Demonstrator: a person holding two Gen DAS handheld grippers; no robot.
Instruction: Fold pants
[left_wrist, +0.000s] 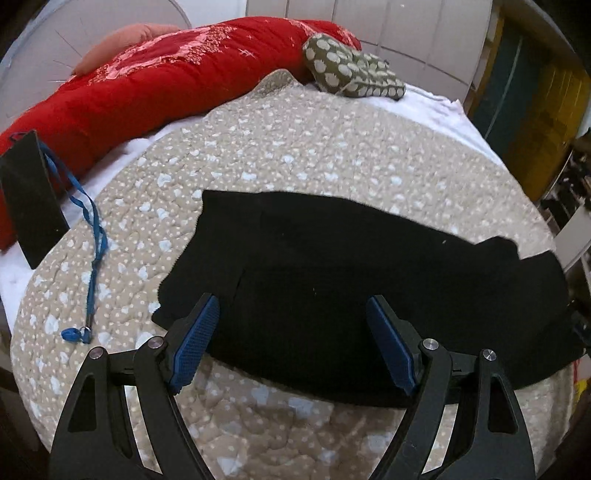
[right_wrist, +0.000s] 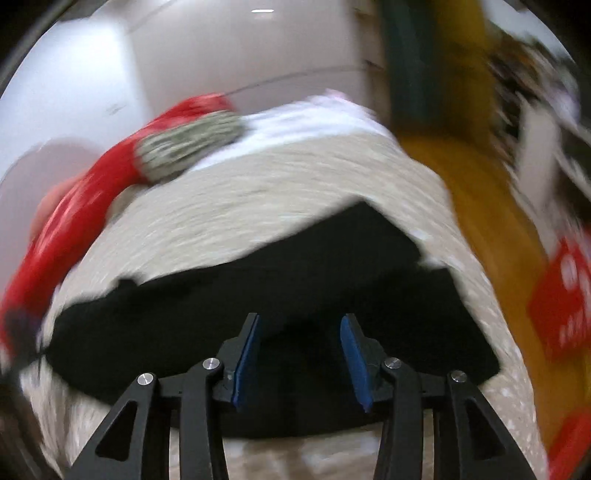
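Pants (left_wrist: 332, 280), black, spread flat across the quilted bedcover (left_wrist: 258, 155), near its front edge, presumably so an edge can be lifted; left gripper (left_wrist: 291, 343) wide open over the near hem, holding nothing; right gripper (right_wrist: 301, 354), partly open and empty, over the other end, its view motion-blurred.

A beige quilted bedspread (left_wrist: 280, 147) with pale spots fills the middle of the left wrist frame; a red embroidered quilt (left_wrist: 155, 85) runs across the upper left; an olive cushion (left_wrist: 351, 70) with white dots sits at top centre; a blue lanyard (left_wrist: 92, 236) trails down the left, beside a black card (left_wrist: 31, 195).
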